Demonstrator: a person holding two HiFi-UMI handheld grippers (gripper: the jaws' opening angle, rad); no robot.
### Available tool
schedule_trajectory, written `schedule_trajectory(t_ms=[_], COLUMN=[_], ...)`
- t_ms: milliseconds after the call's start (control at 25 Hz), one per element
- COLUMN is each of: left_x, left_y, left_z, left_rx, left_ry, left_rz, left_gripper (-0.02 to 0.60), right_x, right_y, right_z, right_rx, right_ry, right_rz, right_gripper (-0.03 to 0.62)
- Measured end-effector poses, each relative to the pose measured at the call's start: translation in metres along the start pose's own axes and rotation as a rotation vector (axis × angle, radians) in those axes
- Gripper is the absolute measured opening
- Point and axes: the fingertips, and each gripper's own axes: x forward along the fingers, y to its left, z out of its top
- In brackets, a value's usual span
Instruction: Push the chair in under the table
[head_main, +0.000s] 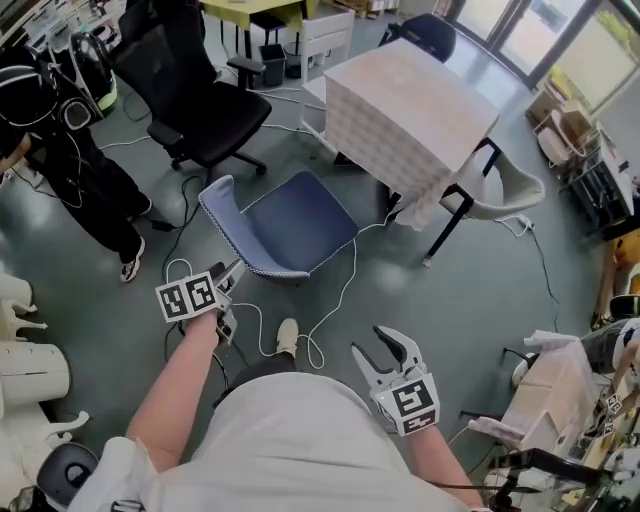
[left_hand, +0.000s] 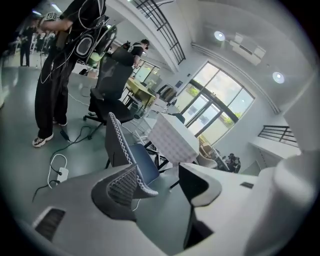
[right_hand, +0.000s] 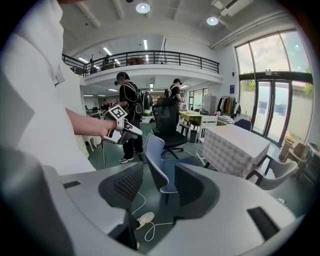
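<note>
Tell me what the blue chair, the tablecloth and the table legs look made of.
The blue chair: seat seems matte dark-blue fabric, no shine; its paler back may be plastic or mesh, unclear. The tablecloth: soft cloth, finely checked, draping in folds at the corner. The table legs: thin, black, probably painted metal.

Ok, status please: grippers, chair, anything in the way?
Left gripper, right gripper open, empty. Blue chair short of table, not pushed in. White cable on floor beside chair.
</note>
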Motion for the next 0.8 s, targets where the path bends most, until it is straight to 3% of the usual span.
schedule_trajectory(t_ms=[280, 520, 640, 720, 800], left_x=[0.089, 0.127, 0.140, 0.144, 0.146], left_y=[0.071, 0.111, 0.119, 0.121, 0.122], left_z=[0.038, 0.021, 0.007, 0.004, 0.006], left_rx=[-0.142, -0.247, -0.404, -0.491, -0.526], left_ry=[0.094, 0.154, 0.187, 0.171, 0.138], left_rz=[0.131, 0.205, 0.201, 0.231, 0.278], left_gripper=[0.270, 0.268, 0.267, 0.197, 0.141], right_x=[0.049, 0.066, 0.075, 0.083, 0.089], right_y=[-0.041, -0.068, -0.081, -0.089, -0.100], right_z=[0.050, 0.049, 0.053, 0.053, 0.053], right_rx=[0.051, 0.057, 0.071, 0.074, 0.076], right_ry=[0.005, 0.056, 0.054, 0.057, 0.060], right_rz=[-0.077, -0.112, -0.118, -0.101, -0.084], right_gripper=[0.193, 0.192, 0.192, 0.192, 0.192])
